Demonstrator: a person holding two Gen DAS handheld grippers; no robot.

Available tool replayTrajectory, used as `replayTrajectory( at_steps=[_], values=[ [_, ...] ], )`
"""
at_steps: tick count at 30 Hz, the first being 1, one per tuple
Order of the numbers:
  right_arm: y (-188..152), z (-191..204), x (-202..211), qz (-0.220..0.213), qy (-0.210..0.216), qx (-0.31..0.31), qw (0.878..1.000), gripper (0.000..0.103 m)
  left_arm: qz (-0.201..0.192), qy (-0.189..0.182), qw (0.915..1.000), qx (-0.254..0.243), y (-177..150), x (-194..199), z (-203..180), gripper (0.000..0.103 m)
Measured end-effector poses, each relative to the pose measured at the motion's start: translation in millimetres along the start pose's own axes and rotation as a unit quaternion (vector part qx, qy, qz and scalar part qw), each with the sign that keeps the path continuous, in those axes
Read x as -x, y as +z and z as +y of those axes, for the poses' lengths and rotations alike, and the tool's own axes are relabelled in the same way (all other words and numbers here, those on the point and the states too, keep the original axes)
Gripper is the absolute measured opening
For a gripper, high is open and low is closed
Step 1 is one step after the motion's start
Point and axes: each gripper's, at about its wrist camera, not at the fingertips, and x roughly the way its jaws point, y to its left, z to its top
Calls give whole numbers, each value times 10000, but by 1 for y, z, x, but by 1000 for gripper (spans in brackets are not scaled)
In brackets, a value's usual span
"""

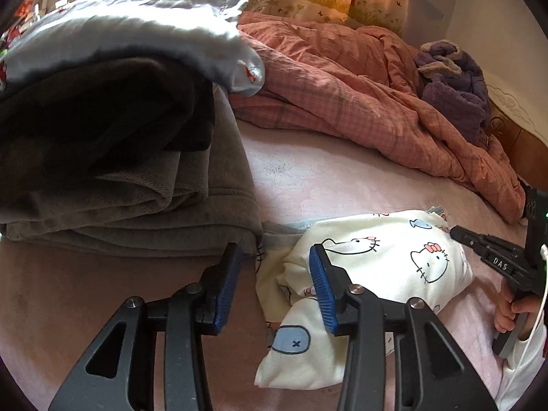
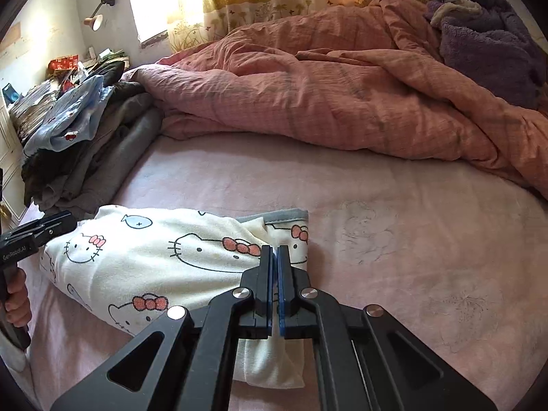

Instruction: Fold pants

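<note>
Nearest, the right gripper (image 2: pixel 274 251) has its jaws closed over the folded cartoon-print pants (image 2: pixel 154 260) at lower centre, while the left gripper (image 1: pixel 275 257) gapes partway, holding nothing.

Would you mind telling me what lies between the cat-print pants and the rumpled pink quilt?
Only bare pink bedsheet separates the cat-print pants from the pink quilt; the right wrist view shows it best.

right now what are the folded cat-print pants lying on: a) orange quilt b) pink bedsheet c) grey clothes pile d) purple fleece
b: the pants lie flat on the pink bedsheet, apart from the quilt and beside the grey pile.
</note>
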Motion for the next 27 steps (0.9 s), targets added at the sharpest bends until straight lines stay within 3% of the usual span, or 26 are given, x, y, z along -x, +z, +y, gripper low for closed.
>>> replayTrajectory(
  at_steps=[4,6,7,11,12,14,16,18,21,23,25,27],
  values=[
    [-11,-3,-8,203,202,-7,9996,1,424,-692,9966,-128,-5,-12,-4,24],
    [-12,-4,-3,103,362,-44,9993,1,477,-543,9969,-311,-8,-14,-12,7],
    [-11,-6,1,38,470,-71,9989,1,399,-358,9978,-394,-9,-11,-15,3],
    [-11,-5,9,-62,377,-35,9993,1,-404,494,9978,-183,-7,14,-13,3],
    [-12,-5,10,-80,357,-41,9993,1,-519,497,9972,-227,-6,19,-14,3],
    [-11,-5,11,-92,332,-50,9994,1,-399,328,9979,-397,-8,17,-15,3],
    [-11,-4,11,-95,290,-42,9995,1,-328,548,9969,-463,-11,10,-17,6],
    [-11,-3,16,-172,165,-38,9997,1,-313,735,9956,-497,-13,5,-19,29],
    [-8,-1,31,-558,-107,-28,9984,1,-499,840,9935,-588,-11,13,-24,37],
    [-5,6,39,-721,-62,87,9973,1,-739,1021,9888,-802,-11,17,-37,44],
    [0,15,41,-821,146,130,9964,1,-999,949,9871,-815,-9,24,-47,43],
    [5,28,37,-868,261,140,9958,1,-1046,680,9898,-689,-1,24,-55,25]
  ],
)
